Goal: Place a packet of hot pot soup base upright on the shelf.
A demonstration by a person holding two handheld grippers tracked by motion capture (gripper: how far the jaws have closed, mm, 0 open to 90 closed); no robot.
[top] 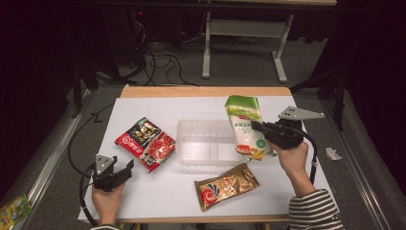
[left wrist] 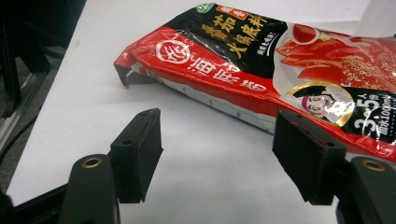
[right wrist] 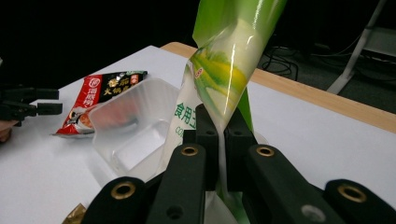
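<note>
A green and white pouch [top: 246,128] hangs lifted off the table, pinched in the right gripper [top: 256,127], whose two black jaws are pressed together on the pouch's edge; in the right gripper view the film [right wrist: 219,79] creases where it runs down between the jaws. In the high view the pouch hangs over the right end of a clear plastic tray [top: 203,143], with its lower corner reaching past the tray's right rim. The tray sits near the middle of the white table [top: 158,191], and in the right gripper view its frosted wall [right wrist: 116,116] stands just left of the held pouch. The person's right hand [top: 293,158] grips the tool from below, a striped sleeve [top: 313,211] behind it, and a grey three-cornered plate [top: 299,114] tops the gripper. In front of the tray, nearer the person, a gold packet [top: 226,185] lies flat on the table, apart from the tray. To the tray's left lies a red and black packet [top: 146,143], tilted, close beside the tray. The left gripper [top: 125,168] rests low near the table's front left, held by the left hand [top: 107,199], with its jaws spread wide apart and holding nothing; in the left gripper view the red and black packet [left wrist: 261,60] lies just beyond the open jaws, its near edge close to the right jaw.
</note>
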